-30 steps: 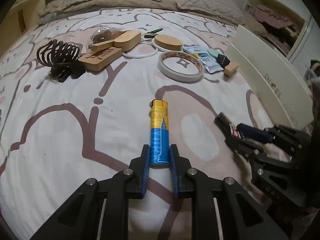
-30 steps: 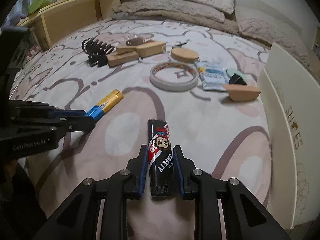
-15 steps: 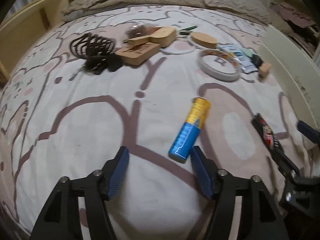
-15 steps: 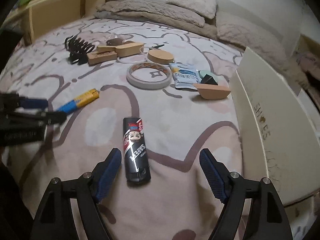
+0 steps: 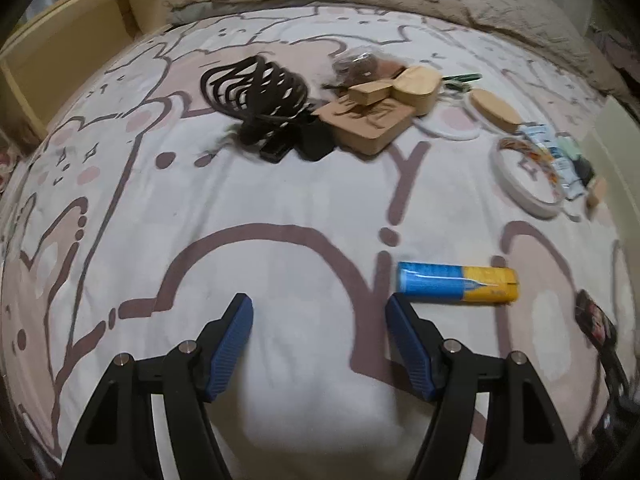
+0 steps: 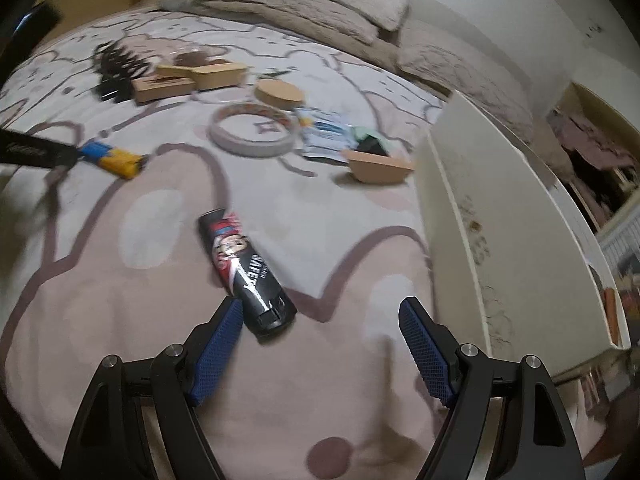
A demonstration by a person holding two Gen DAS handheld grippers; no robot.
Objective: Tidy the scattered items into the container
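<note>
A blue and yellow lighter (image 5: 456, 289) lies flat on the patterned bedsheet, just right of my left gripper (image 5: 320, 320), which is open and empty. It also shows in the right wrist view (image 6: 114, 157). A black lighter with a cartoon print (image 6: 246, 270) lies on the sheet by the left finger of my right gripper (image 6: 320, 322), which is open and empty. The cream box (image 6: 500, 216) stands at the right edge of the bed.
Farther back on the bed lie a black hair claw (image 5: 256, 92), wooden blocks (image 5: 372, 120), a tape ring (image 6: 254, 130), a round wooden lid (image 6: 280, 94), a blue packet (image 6: 326, 134) and a tan wedge (image 6: 378, 168). Pillows (image 6: 352, 8) line the headboard.
Both grippers opened and let go of their lighters, which now lie on the sheet. The left gripper swung left, the right gripper swung right toward the box.
</note>
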